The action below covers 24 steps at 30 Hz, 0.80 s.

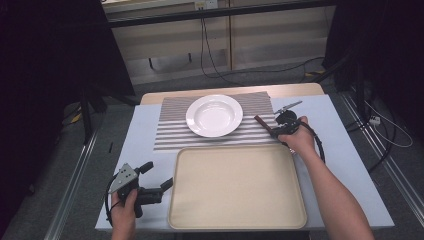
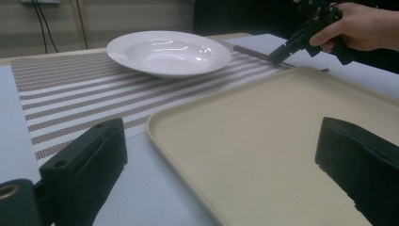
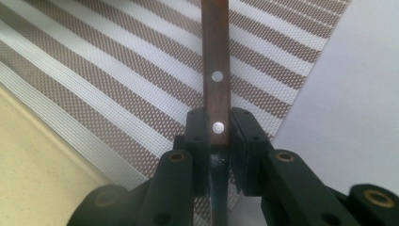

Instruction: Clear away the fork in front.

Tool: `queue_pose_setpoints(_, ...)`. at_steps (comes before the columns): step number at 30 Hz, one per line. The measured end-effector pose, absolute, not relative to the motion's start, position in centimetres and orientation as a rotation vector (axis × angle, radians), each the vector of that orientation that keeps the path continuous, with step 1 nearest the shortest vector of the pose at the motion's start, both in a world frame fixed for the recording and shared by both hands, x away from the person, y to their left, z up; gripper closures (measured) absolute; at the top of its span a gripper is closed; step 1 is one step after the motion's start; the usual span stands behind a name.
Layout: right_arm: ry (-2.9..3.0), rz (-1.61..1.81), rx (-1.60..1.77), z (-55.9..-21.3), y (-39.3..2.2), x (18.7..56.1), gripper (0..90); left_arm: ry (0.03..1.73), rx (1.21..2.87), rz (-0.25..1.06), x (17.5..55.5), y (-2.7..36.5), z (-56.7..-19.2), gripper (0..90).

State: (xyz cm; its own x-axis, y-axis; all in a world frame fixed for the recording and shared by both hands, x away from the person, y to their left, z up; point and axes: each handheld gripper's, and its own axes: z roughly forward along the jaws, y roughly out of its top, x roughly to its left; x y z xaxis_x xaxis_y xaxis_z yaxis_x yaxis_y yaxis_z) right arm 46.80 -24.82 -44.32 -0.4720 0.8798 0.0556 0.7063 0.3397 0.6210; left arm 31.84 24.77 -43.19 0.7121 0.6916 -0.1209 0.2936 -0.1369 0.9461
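A white deep plate (image 1: 214, 115) (image 2: 169, 52) sits on a brown-and-white striped placemat (image 1: 170, 132) (image 2: 70, 89) (image 3: 117, 70). In front of the mat lies a beige tray (image 1: 235, 185) (image 2: 263, 132) (image 3: 28, 160), with nothing on it. My right gripper (image 1: 277, 131) (image 2: 277, 54) (image 3: 217, 127) is shut on a knife with a riveted brown wooden handle (image 1: 262, 122) (image 2: 249, 50) (image 3: 215, 56). The handle lies low over the mat's right edge and points toward the plate. My left gripper (image 1: 159, 175) (image 2: 226, 160) stands open at the tray's near left corner, holding nothing.
The pale blue table (image 1: 345, 150) ends close behind the mat and just in front of the tray. Bare table surface lies left and right of the tray. Cables run over the floor beyond the table.
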Motion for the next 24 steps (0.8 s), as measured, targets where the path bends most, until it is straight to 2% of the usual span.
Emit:
queue_pose_setpoints(12, 2.109, 1.163, 1.430, -42.4, -28.1, 45.3, 78.4, 0.781, 1.733, 0.409, 31.8, 24.4, -43.2, 2.9)
queue_pose_setpoints(24, 1.997, 1.365, 1.345, -40.2, -29.2, 43.2, 78.3, 0.783, 1.733, 0.409, 31.8, 24.2, -43.1, 3.0)
